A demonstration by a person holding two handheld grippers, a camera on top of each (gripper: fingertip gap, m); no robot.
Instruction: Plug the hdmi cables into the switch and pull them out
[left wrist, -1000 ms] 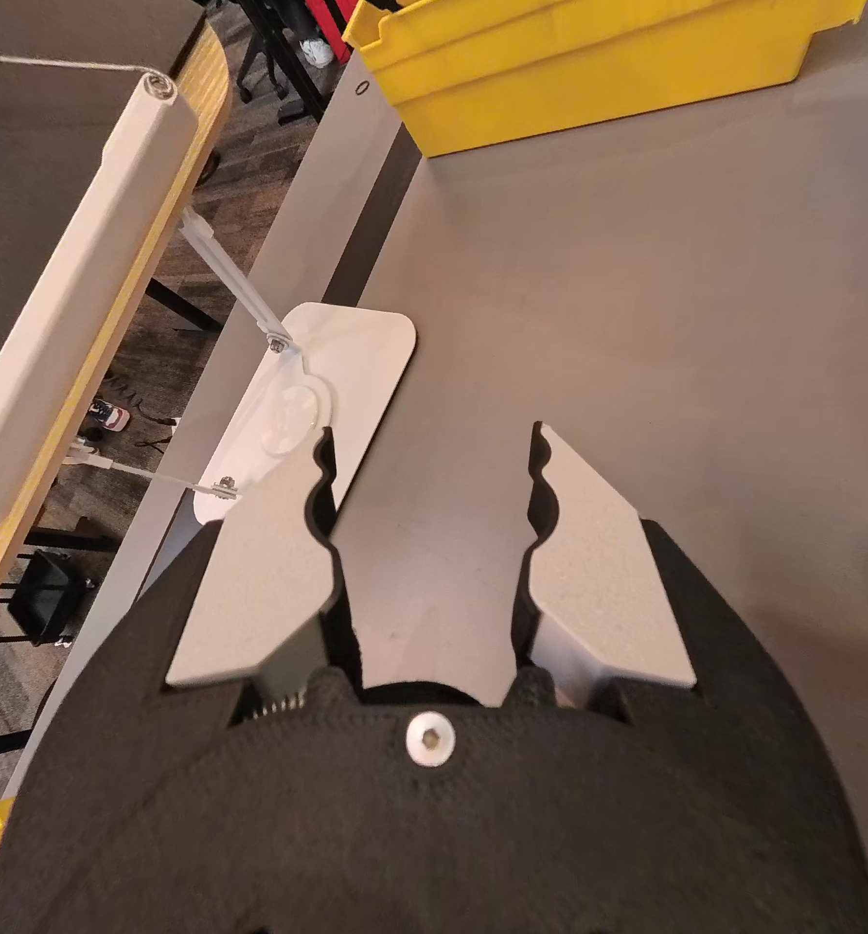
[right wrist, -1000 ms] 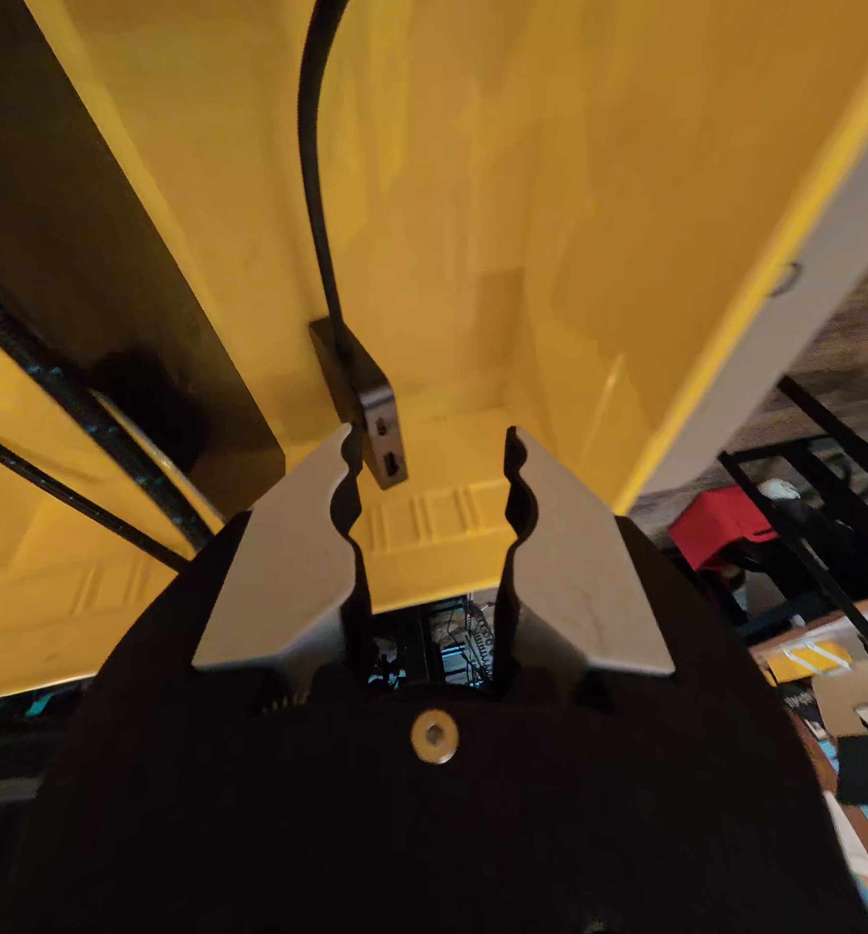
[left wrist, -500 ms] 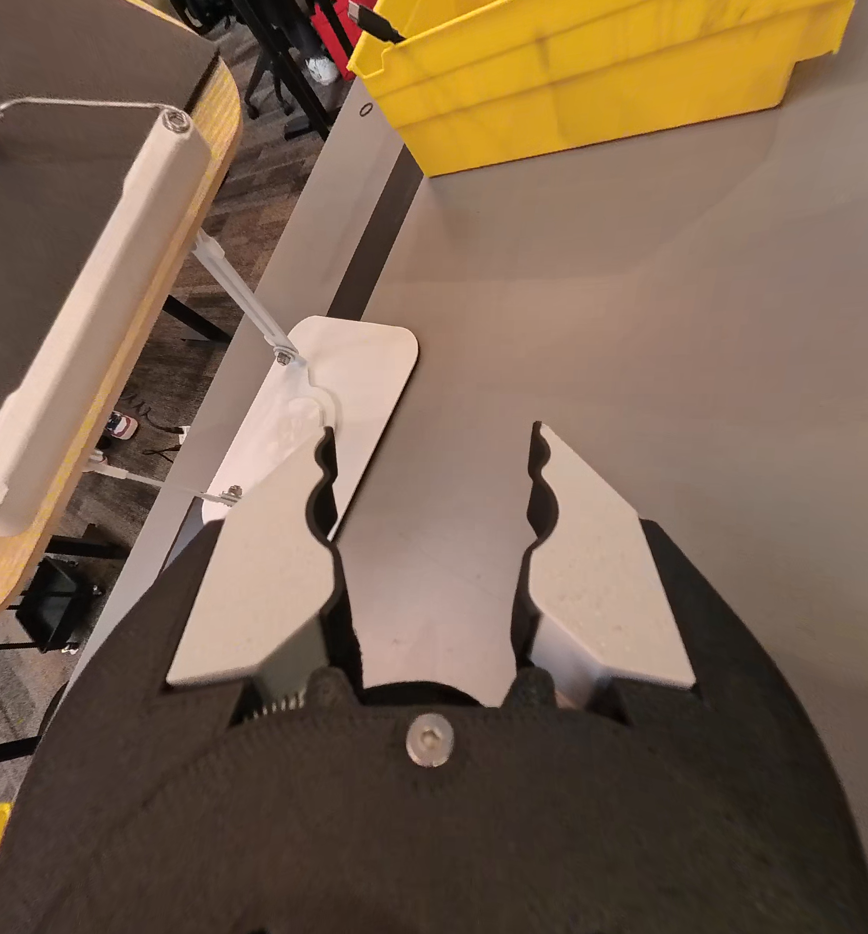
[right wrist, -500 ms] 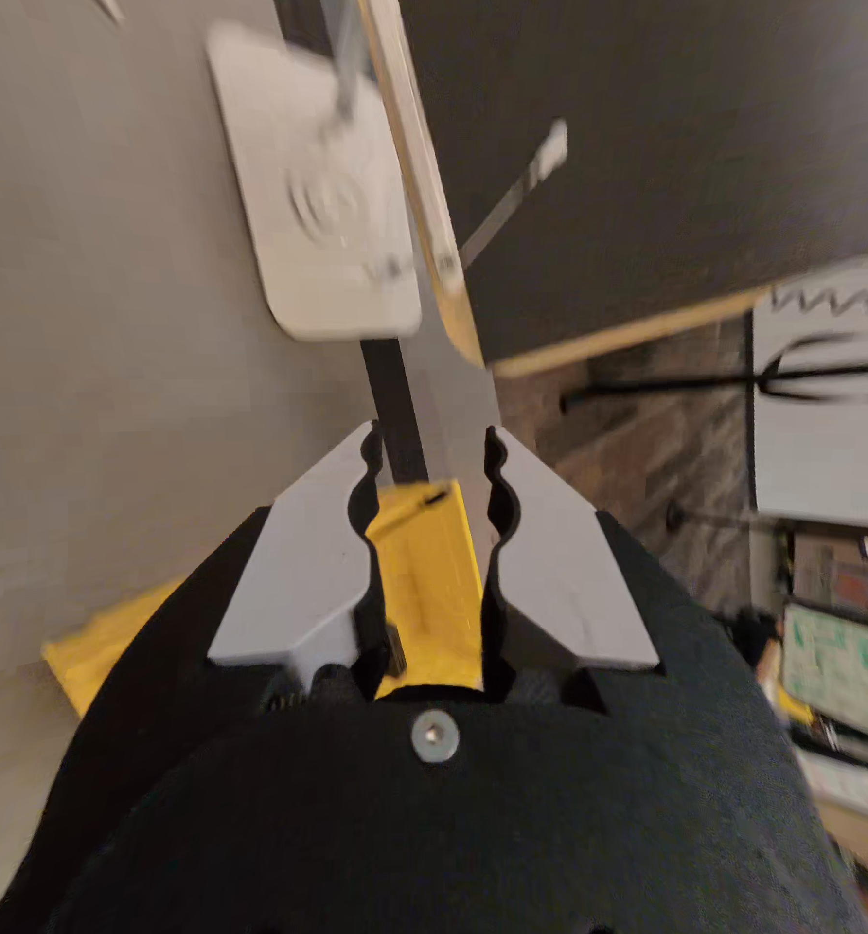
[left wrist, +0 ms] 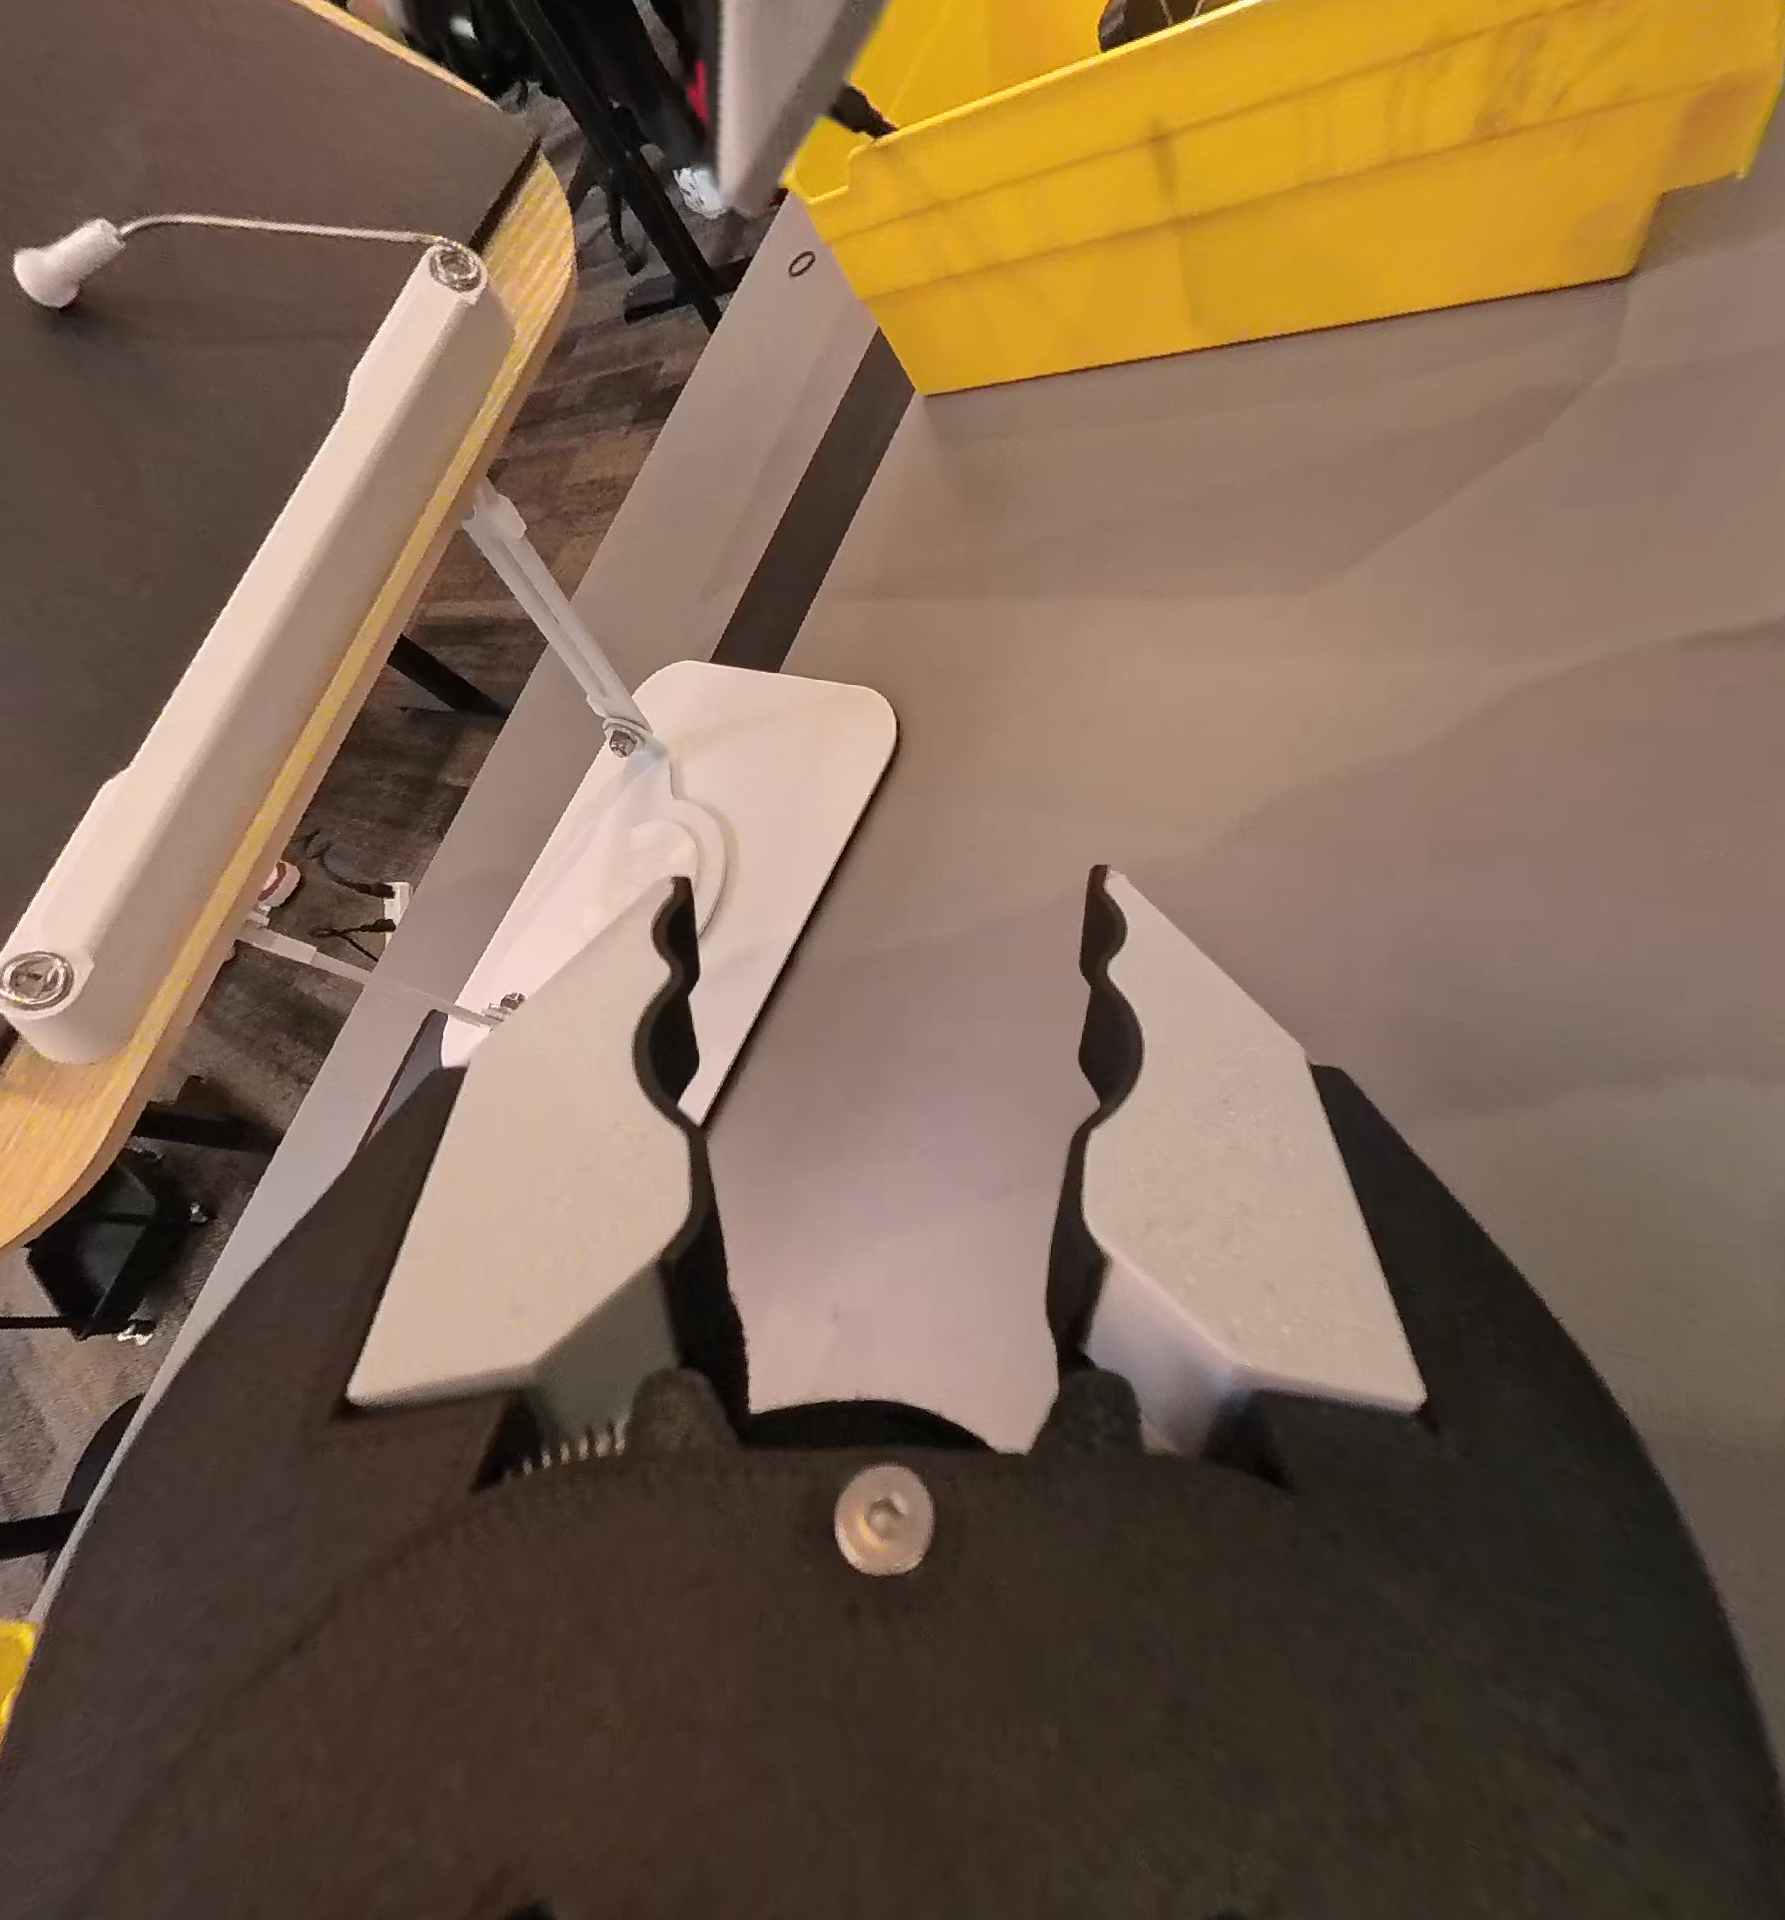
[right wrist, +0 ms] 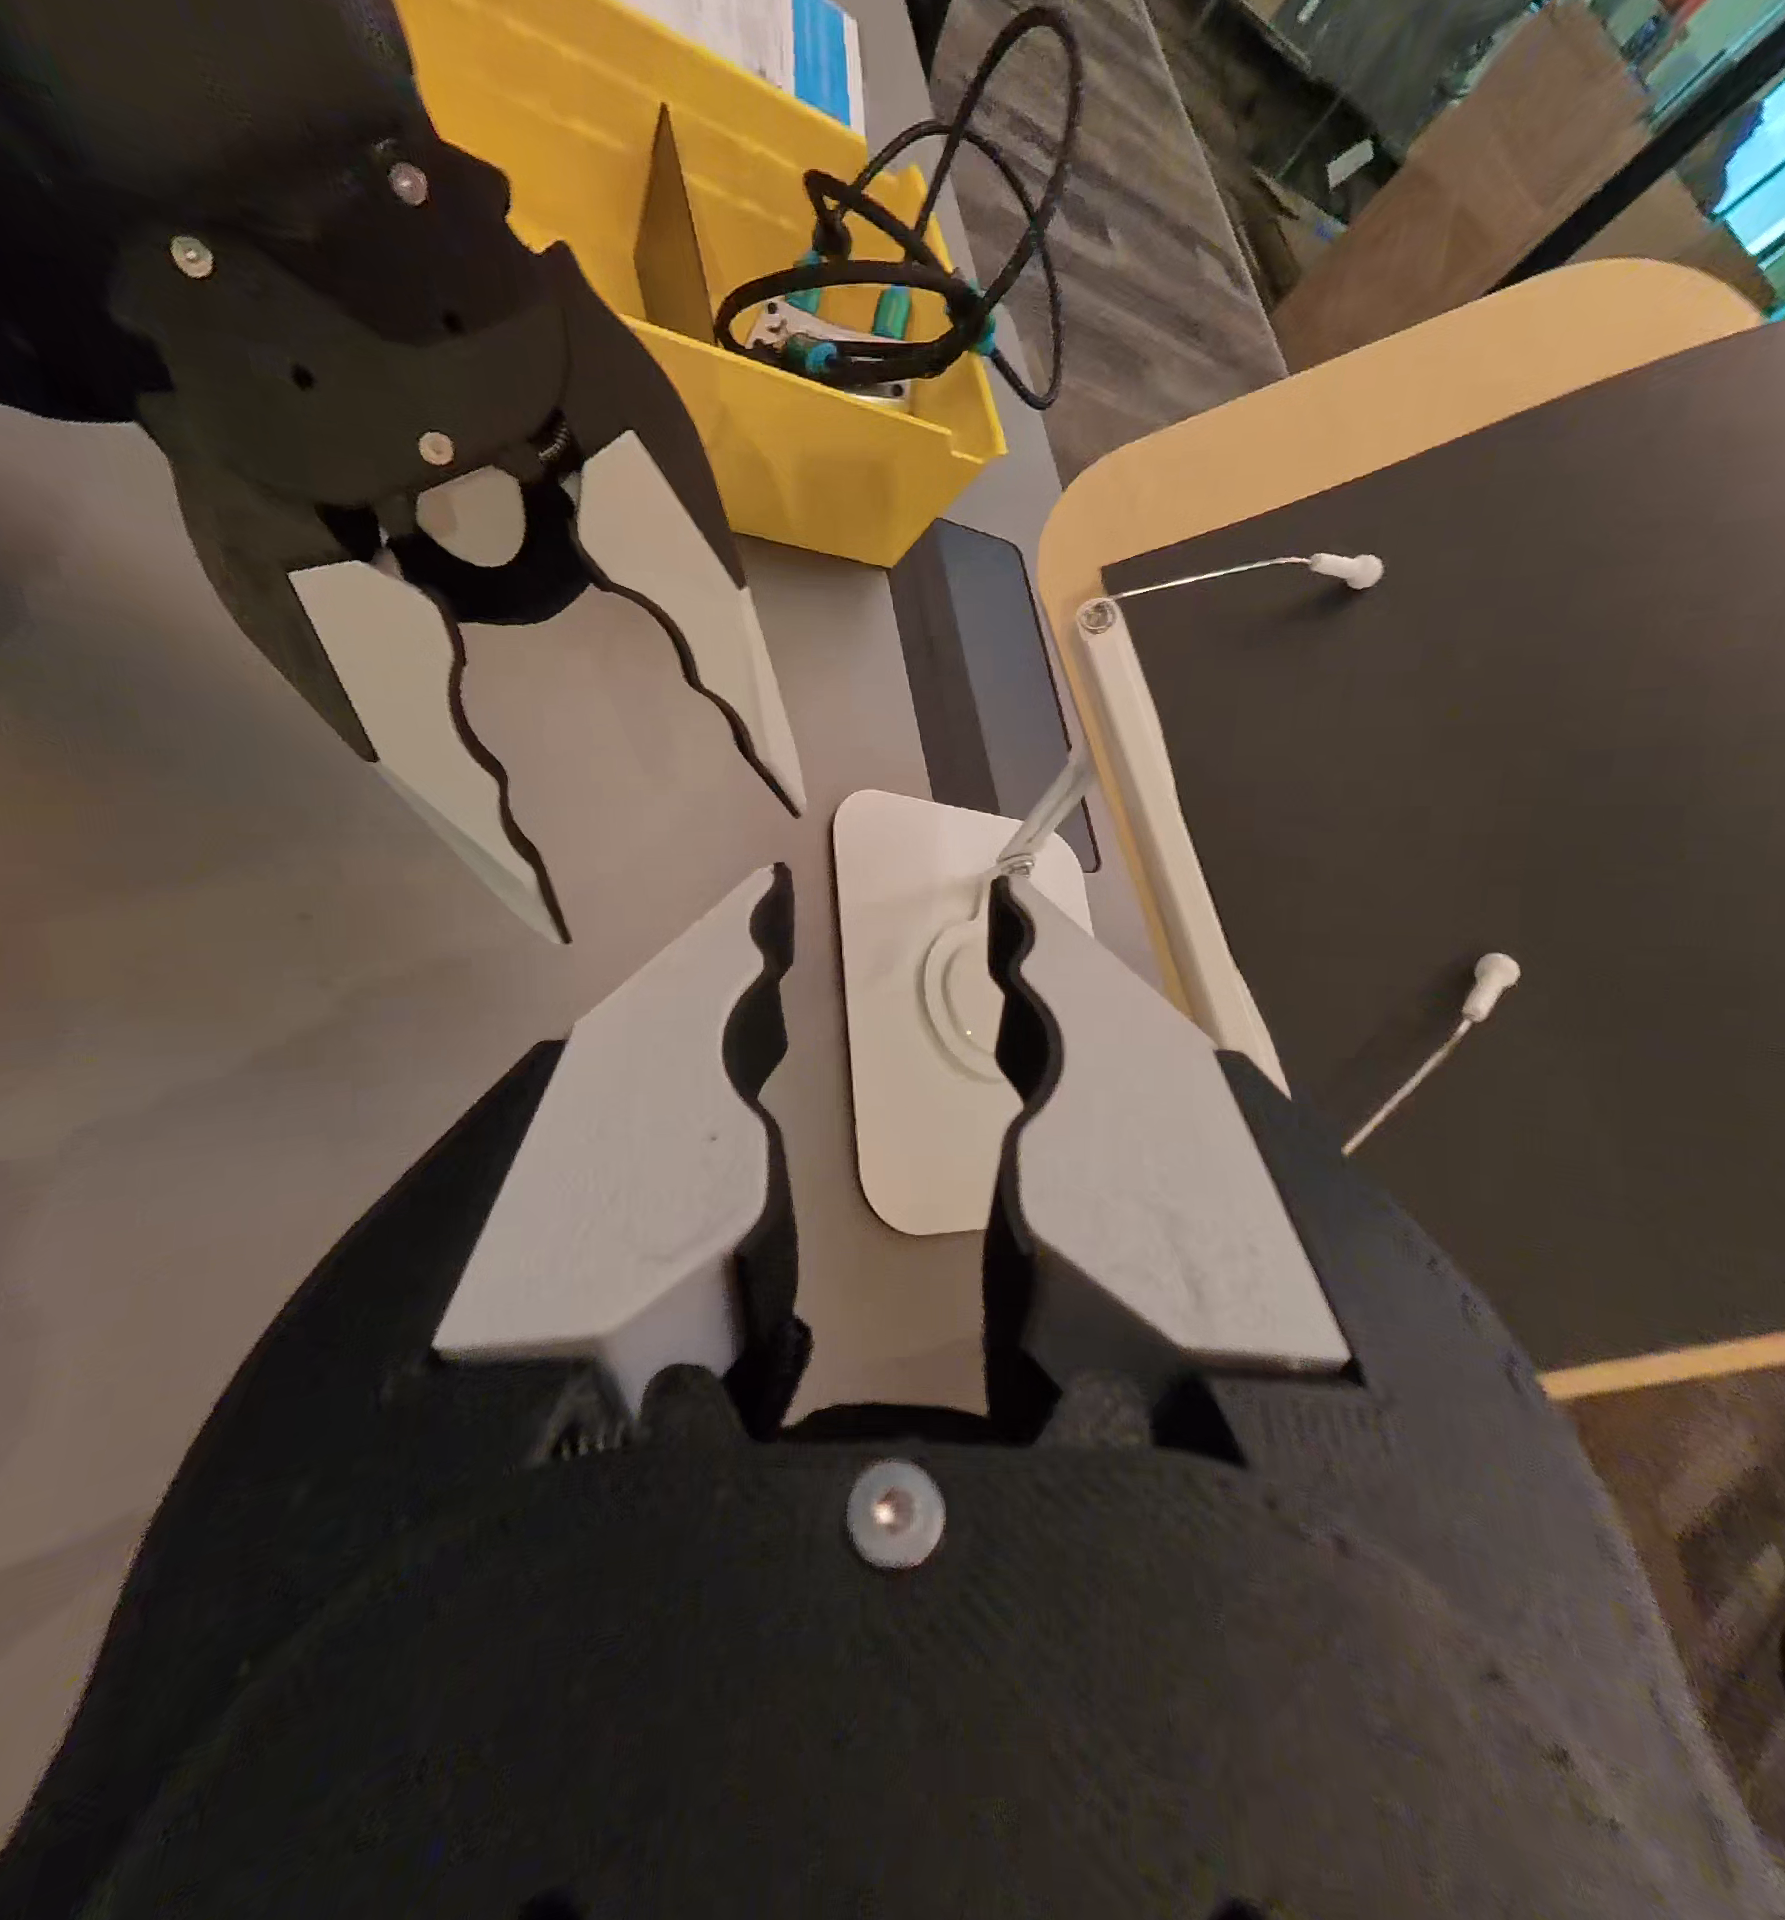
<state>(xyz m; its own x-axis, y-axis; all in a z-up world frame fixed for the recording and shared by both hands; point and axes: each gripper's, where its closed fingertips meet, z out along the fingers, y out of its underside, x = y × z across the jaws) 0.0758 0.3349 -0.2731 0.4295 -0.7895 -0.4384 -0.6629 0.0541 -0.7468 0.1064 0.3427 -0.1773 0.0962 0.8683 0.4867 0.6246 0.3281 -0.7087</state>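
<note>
My left gripper [left wrist: 888, 878] is open and empty, low over the grey table [left wrist: 1335, 831]. My right gripper [right wrist: 890, 881] is open and empty, held over a white mount plate [right wrist: 898, 1122] at the table's edge. In the right wrist view the left gripper [right wrist: 675, 873] hangs just beyond mine, jaws apart, tips pointing at mine. Coiled black cables with teal ties [right wrist: 867, 301] lie in a yellow bin [right wrist: 815, 457]. A dark flat slab [right wrist: 981, 665] lies past the plate. No switch is clearly seen.
The yellow bin [left wrist: 1231, 208] stands at the far side of the grey table. The white plate [left wrist: 784, 758] sits by the left fingertip. A second table with a black mat [right wrist: 1542, 831] and a white bar [left wrist: 244, 644] stands close beside, with a floor gap between.
My right gripper has swung out of the yellow bin and now points across the grey table at the white plate and the left gripper. The left gripper has barely shifted.
</note>
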